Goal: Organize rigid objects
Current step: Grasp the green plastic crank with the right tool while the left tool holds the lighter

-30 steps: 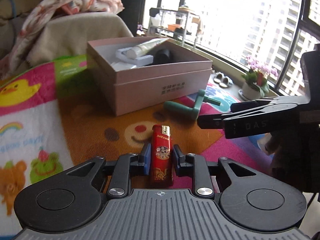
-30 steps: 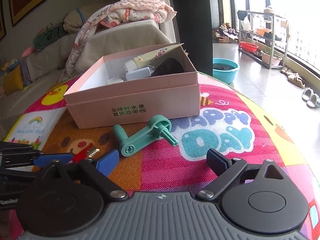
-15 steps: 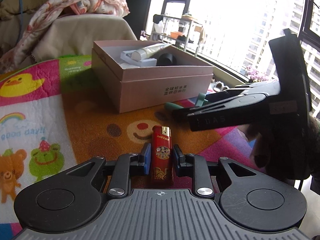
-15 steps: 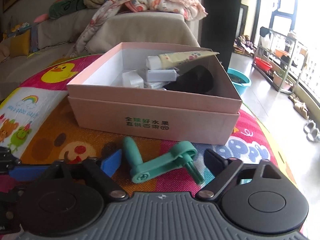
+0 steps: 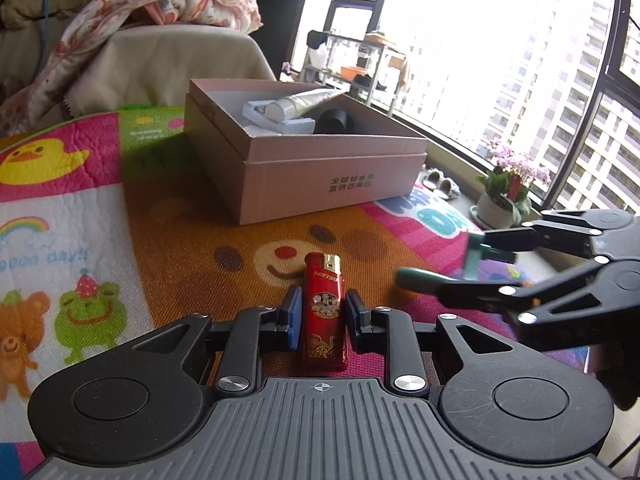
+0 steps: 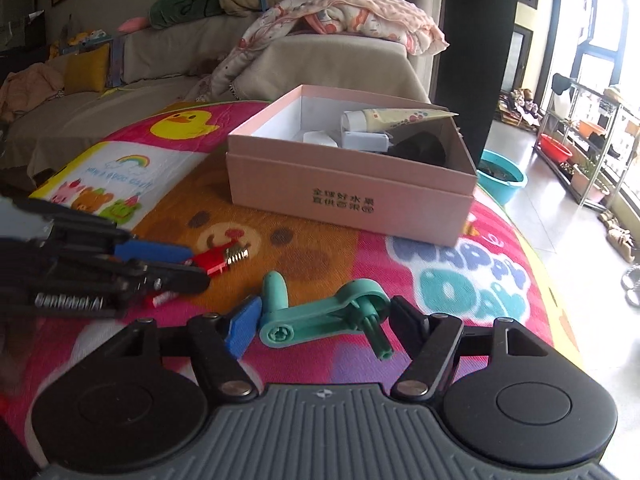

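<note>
On the mat, right gripper (image 6: 320, 320) closing around green crank (image 6: 320, 312).

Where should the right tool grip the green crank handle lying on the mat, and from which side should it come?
Grip the green crank handle across its flat middle arm, coming down from above and the near side. The arm is narrow, straight and lies flat, while the round knob and the ribbed shaft would slip. The right tool already straddles it, its jaws closing in.

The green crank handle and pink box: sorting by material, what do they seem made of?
Green crank handle: likely moulded plastic, matte, with uniform colour and rounded edges. Pink box: probably matte cardboard, with thin folded walls and printed lettering.
</note>
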Tool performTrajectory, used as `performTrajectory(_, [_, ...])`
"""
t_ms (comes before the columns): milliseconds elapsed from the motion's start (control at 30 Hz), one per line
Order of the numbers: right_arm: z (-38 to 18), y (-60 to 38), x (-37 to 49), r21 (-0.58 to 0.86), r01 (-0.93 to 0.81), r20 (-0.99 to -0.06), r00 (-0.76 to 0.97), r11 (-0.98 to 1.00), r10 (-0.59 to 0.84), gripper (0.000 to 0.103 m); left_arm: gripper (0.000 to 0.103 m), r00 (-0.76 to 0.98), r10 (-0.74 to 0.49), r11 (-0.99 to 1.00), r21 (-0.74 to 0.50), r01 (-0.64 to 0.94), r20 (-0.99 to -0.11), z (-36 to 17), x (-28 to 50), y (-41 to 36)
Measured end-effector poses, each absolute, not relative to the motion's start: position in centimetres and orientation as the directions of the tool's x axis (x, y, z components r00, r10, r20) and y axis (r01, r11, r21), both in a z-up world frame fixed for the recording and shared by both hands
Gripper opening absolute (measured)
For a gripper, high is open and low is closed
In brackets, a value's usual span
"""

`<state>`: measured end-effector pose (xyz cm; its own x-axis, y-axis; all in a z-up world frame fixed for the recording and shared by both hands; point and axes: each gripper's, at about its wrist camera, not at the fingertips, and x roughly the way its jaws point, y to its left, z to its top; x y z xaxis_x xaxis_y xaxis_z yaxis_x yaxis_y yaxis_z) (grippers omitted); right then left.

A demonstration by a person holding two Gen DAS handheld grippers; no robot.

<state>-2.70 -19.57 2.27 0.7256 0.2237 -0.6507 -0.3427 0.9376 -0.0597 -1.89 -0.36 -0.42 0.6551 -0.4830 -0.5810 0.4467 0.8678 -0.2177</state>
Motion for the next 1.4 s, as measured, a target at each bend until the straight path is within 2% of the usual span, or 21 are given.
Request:
performTrajectory(233, [3.6,-20.6,-6.0,-0.148,-0.331,-0.611,0.772,0.932,0.177,0.07,0.026,0.675,-0.47,0.862,-0.132,0.49,-0.568,0.3,-3.1,-1.2])
performTrajectory(467, [4.5,-21.0,-7.0,-0.187,-0.33,-0.585,0.794,0.925,0.165,0.07,0.026,0.649,-0.474,0.82,-0.03,0.571,-0.596,0.9,-5.5,-2.4])
performTrajectory(800, [3.4,-21.2,-7.0,-0.102,-0.365,-0.624,0.748,0.925,0.226,0.07,0.026,0.623,-0.469,0.831,-0.074,0.551,-0.626,1.1,-6.0,-1.3])
performTrajectory(967, [2.0,-21.6,-7.8,-0.181,-0.368,-0.632,0.754,0.912,0.179,0.071,0.026,0.611,-0.474,0.836,-0.106,0.539,-0.634,0.4,-6.3,-1.0])
performTrajectory(1067, [1.5,-21.8,-8.5,-0.279,-0.346,-0.605,0.788,0.896,0.115,0.079,0.026,0.613,-0.475,0.84,-0.119,0.529,-0.631,0.4,-6.2,-0.9])
performTrajectory(1167, [1.4,-22.5,-8.5,-0.309,-0.299,-0.6,0.798,0.903,0.06,0.079,0.026,0.624,-0.466,0.853,-0.132,0.504,-0.628,0.4,-6.2,-1.0])
performTrajectory(1333, [1.6,-24.2,-7.4,-0.274,-0.186,-0.627,0.778,0.944,-0.029,0.081,0.026,0.65,-0.43,0.879,-0.125,0.46,-0.627,0.3,-5.9,-1.9])
performTrajectory(1400, [2.2,-25.8,-6.7,-0.155,-0.154,-0.661,0.75,0.976,0.014,0.081,0.026,0.664,-0.417,0.885,-0.11,0.453,-0.62,0.2,-5.9,-2.2])
